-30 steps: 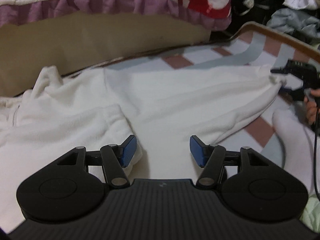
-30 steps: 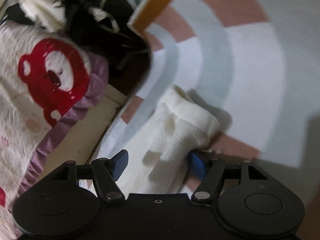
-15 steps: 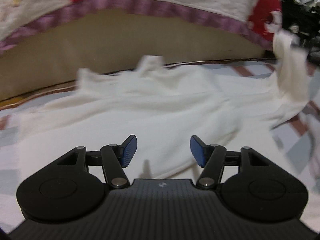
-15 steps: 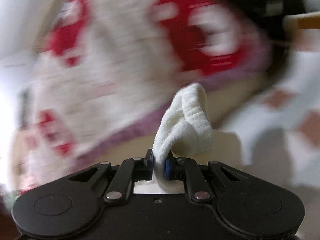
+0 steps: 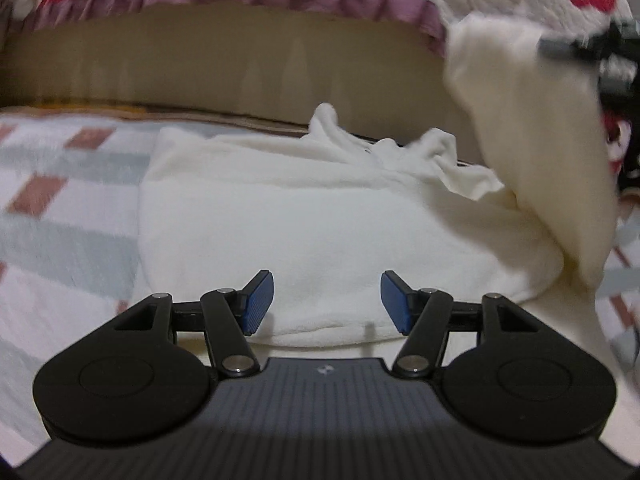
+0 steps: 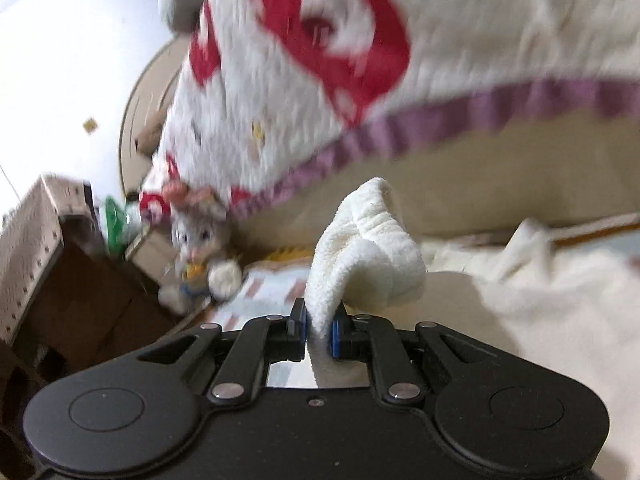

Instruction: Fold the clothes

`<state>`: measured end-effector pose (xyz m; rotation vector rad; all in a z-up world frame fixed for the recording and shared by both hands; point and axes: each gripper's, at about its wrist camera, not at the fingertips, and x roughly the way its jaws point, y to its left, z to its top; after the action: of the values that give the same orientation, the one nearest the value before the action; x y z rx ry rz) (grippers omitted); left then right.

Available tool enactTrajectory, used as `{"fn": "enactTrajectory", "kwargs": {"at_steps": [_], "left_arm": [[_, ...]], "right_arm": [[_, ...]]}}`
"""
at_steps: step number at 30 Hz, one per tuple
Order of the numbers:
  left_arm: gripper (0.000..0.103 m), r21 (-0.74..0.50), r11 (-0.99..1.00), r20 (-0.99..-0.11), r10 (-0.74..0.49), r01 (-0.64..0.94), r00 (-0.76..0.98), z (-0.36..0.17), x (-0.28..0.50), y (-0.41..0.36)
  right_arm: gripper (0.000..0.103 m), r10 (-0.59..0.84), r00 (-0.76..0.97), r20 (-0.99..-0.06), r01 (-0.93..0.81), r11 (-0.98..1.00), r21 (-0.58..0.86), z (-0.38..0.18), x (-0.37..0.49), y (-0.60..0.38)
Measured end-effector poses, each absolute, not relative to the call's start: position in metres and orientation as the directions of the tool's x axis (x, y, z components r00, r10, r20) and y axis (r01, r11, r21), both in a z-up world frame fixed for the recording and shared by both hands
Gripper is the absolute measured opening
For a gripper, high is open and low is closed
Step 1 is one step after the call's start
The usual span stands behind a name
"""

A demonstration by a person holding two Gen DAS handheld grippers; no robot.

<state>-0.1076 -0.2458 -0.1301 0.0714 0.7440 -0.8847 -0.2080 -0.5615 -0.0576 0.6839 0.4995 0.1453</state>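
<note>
No legible text, label, brand or number in either view. Left gripper (image 5: 327, 300) body carries one small pale mark, too small to read. Nothing else bears writing.

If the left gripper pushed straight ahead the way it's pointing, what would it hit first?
Most likely the cream fleece garment spread on the checked mat. The left gripper points down at it with its jaws open and empty, the folded edge just ahead. Exact depth is unclear.
</note>
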Motion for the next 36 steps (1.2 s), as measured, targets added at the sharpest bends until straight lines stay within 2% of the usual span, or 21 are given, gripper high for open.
{"fn": "enactTrajectory", "kwargs": {"at_steps": [1, 2, 3, 5, 6, 7, 10, 12, 15, 20, 22, 25, 27, 30, 34, 36], "left_arm": [[0.059, -0.222, 0.653, -0.627, -0.664, 0.724, 0.406, -0.132, -0.108, -0.250], [0.059, -0.185, 0.660, -0.642, -0.642, 0.728, 0.419, -0.133, -0.109, -0.254], [0.059, -0.151, 0.660, -0.646, -0.629, 0.736, 0.432, -0.134, -0.111, -0.257], [0.059, -0.108, 0.647, -0.640, -0.626, 0.754, 0.445, -0.134, -0.115, -0.259], [0.059, -0.129, 0.639, -0.641, -0.637, 0.758, 0.428, -0.134, -0.114, -0.259], [0.059, -0.159, 0.634, -0.641, -0.649, 0.757, 0.409, -0.134, -0.112, -0.259], [0.060, -0.223, 0.616, -0.623, -0.686, 0.755, 0.376, -0.133, -0.112, -0.259], [0.060, -0.235, 0.604, -0.615, -0.699, 0.762, 0.365, -0.133, -0.115, -0.260], [0.060, -0.248, 0.581, -0.599, -0.721, 0.775, 0.349, -0.135, -0.122, -0.263], [0.064, -0.248, 0.606, -0.577, -0.719, 0.756, 0.387, -0.129, -0.132, -0.272], [0.065, -0.273, 0.598, -0.569, -0.732, 0.753, 0.375, -0.123, -0.132, -0.276], [0.071, -0.281, 0.621, -0.595, -0.711, 0.731, 0.375, -0.117, -0.129, -0.290], [0.072, -0.272, 0.674, -0.637, -0.661, 0.687, 0.397, -0.118, -0.126, -0.302], [0.072, -0.314, 0.698, -0.654, -0.650, 0.643, 0.386, -0.123, -0.120, -0.320], [0.073, -0.261, 0.716, -0.683, -0.611, 0.648, 0.400, -0.129, -0.112, -0.349], [0.073, -0.226, 0.717, -0.695, -0.593, 0.659, 0.407, -0.135, -0.106, -0.361]], "right_arm": [[0.022, 0.317, 0.844, -0.433, 0.018, 0.790, 0.613, -0.067, -0.200, -0.553], [0.023, 0.360, 0.788, -0.500, -0.009, 0.819, 0.574, -0.074, -0.190, -0.547], [0.032, 0.370, 0.747, -0.552, -0.027, 0.846, 0.532, -0.078, -0.185, -0.543], [0.049, 0.284, 0.752, -0.595, 0.007, 0.899, 0.437, -0.077, -0.194, -0.545], [0.058, 0.244, 0.752, -0.613, 0.034, 0.913, 0.406, -0.075, -0.198, -0.548], [0.059, 0.215, 0.741, -0.636, 0.077, 0.914, 0.398, -0.075, -0.202, -0.554], [0.059, 0.089, 0.692, -0.717, 0.252, 0.900, 0.355, -0.081, -0.221, -0.575], [0.059, -0.033, 0.636, -0.771, 0.381, 0.882, 0.276, -0.090, -0.238, -0.591], [0.060, -0.180, 0.566, -0.805, 0.550, 0.809, 0.206, -0.106, -0.273, -0.614], [0.060, -0.131, 0.595, -0.793, 0.728, 0.505, 0.464, -0.130, -0.347, -0.662], [0.060, -0.166, 0.638, -0.752, 0.722, 0.468, 0.509, -0.121, -0.364, -0.669], [0.060, -0.205, 0.648, -0.734, 0.710, 0.511, 0.484, -0.111, -0.369, -0.666], [0.060, -0.175, 0.659, -0.732, 0.681, 0.552, 0.481, -0.115, -0.366, -0.662], [0.059, -0.121, 0.683, -0.720, 0.612, 0.632, 0.475, -0.120, -0.353, -0.656], [0.059, -0.315, 0.633, -0.707, 0.545, 0.830, 0.118, -0.111, -0.322, -0.624], [0.059, -0.291, 0.655, -0.697, 0.479, 0.874, 0.085, -0.116, -0.314, -0.615]]}}
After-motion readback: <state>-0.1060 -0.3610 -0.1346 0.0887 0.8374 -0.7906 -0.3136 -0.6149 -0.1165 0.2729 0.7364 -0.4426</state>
